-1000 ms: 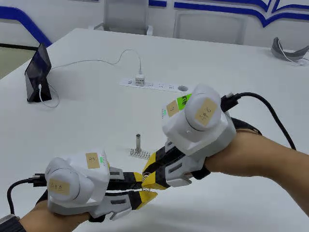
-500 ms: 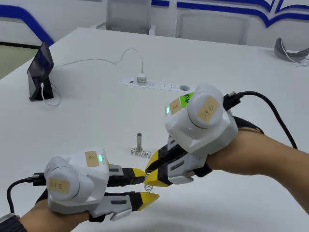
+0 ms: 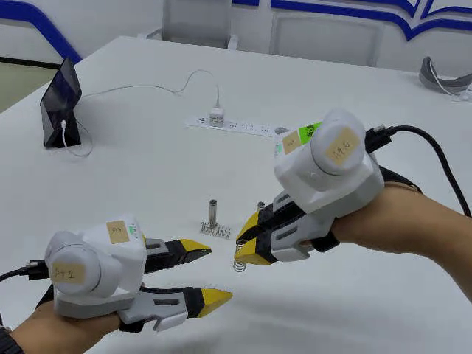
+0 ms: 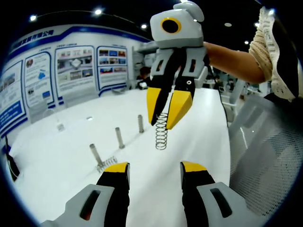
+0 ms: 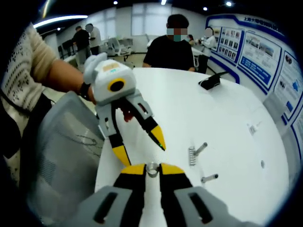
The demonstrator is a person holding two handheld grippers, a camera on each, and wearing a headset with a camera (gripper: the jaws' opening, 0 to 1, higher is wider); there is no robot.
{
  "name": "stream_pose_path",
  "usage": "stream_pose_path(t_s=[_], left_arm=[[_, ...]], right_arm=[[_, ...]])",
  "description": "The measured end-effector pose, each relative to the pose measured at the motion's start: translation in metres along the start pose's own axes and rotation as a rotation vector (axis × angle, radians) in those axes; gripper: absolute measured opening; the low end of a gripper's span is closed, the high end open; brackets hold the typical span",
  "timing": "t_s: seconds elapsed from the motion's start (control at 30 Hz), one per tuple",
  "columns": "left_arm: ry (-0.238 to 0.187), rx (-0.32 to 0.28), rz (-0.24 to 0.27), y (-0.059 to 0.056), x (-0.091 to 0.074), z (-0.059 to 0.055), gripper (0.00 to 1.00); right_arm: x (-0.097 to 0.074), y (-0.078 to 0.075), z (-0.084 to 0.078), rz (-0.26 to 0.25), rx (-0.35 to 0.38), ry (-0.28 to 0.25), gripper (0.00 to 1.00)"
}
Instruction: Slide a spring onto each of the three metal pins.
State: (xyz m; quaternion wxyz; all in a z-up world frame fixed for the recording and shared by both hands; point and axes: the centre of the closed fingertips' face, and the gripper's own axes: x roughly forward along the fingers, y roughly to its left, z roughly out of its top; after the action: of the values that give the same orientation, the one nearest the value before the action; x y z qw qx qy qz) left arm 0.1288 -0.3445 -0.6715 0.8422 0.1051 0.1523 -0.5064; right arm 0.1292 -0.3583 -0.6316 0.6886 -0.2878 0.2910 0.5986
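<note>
While nose-down, right gripper (image 3: 248,253) with spring (image 3: 240,265).

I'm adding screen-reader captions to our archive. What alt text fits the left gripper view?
At the top, the right gripper is shut on a spring that dangles over a white table. Three metal pins stand to its left, a second spring lying by the nearest one; the left gripper sits open at the bottom.

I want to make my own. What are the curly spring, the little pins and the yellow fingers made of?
The spring looks like thin steel wire: grey, glinting coils. The pins look like solid metal, dull silver, faint sheen. The yellow fingers look like matte plastic or rubber; I cannot tell which.
</note>
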Motion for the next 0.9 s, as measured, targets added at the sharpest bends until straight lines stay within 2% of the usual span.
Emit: stream_pose_path(t_s=[0.13,0.5,0.9], left_arm=[[-0.007,-0.021,0.025,0.008,-0.004,-0.002,0.49],[-0.009,-0.055,0.059,0.019,-0.012,-0.008,0.54],[-0.005,-0.070,0.070,0.021,-0.014,-0.013,0.55]], right_arm=[[-0.004,-0.008,-0.003,-0.023,0.018,-0.003,0.12],[-0.013,-0.032,-0.012,-0.078,0.062,-0.002,0.12],[-0.027,-0.078,-0.019,-0.191,0.126,-0.007,0.12]])
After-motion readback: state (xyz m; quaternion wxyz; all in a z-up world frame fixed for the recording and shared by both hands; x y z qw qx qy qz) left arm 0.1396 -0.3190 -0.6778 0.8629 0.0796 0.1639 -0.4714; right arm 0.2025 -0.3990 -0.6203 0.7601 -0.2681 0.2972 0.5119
